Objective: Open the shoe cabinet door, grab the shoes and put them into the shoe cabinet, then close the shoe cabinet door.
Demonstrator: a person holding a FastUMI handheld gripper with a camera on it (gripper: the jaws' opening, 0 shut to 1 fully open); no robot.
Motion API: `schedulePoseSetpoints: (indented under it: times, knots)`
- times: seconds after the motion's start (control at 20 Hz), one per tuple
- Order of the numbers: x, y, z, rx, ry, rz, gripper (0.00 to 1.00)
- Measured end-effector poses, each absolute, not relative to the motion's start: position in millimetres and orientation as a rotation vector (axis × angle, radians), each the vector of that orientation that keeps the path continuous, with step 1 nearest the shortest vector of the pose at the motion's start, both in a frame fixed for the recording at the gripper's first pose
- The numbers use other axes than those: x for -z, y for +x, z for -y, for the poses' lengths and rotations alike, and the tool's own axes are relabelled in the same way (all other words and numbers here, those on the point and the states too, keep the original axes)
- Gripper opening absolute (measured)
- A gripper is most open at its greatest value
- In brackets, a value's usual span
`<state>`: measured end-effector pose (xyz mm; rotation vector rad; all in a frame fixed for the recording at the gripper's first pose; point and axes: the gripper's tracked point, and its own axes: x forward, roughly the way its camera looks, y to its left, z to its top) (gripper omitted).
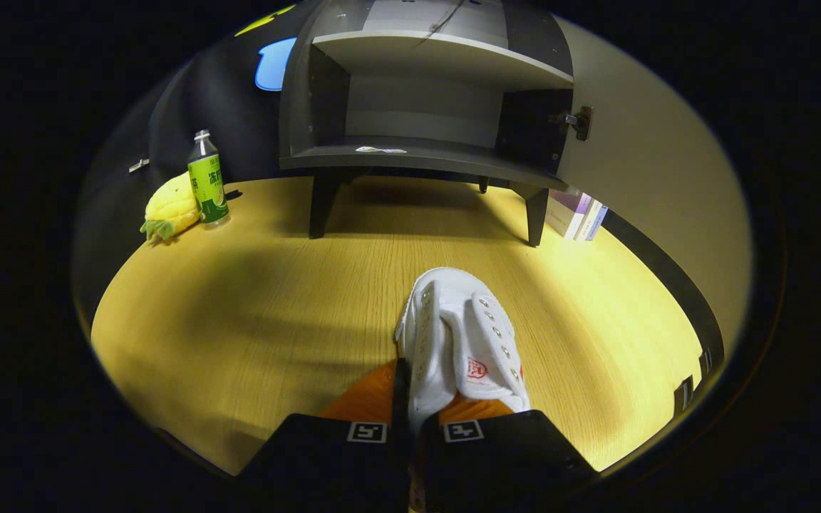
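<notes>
A white canvas shoe [464, 335] with metal eyelets and a red logo sticks out forward from between my fingers, toe pointing toward the cabinet. My gripper [414, 417] is shut on the shoe near its heel opening, both fingers pressed close together on its fabric. The shoe hangs a little above the wooden floor [254, 320]. Beyond it stands the grey shoe cabinet [425, 153] on short dark legs, with two bare shelves showing. Its door [653, 185] is swung wide open to the right, a hinge [581, 121] visible on it.
Left of the cabinet stand a green-labelled bottle [207, 182] and a yellow pineapple plush [168, 208]. Several books [581, 214] lean behind the cabinet's right leg, under the open door. A small white scrap [380, 149] lies on the lower shelf.
</notes>
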<state>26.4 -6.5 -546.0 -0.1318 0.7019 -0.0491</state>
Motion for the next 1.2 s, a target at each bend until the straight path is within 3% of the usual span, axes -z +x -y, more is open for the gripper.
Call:
schedulePoseSetpoints:
  times: [0.1, 0.15, 0.75, 1.2]
  knots:
    - [541.9, 24.3, 4.2, 0.030, -0.125, -0.697, 0.14]
    - [551.4, 30.4, 6.0, 0.027, -0.115, -0.705, 0.05]
    - [519.2, 16.1, 9.5, -0.103, -0.001, -0.779, 0.04]
    - [370.5, 34.4, 10.1, -0.092, 0.036, -0.660, 0.04]
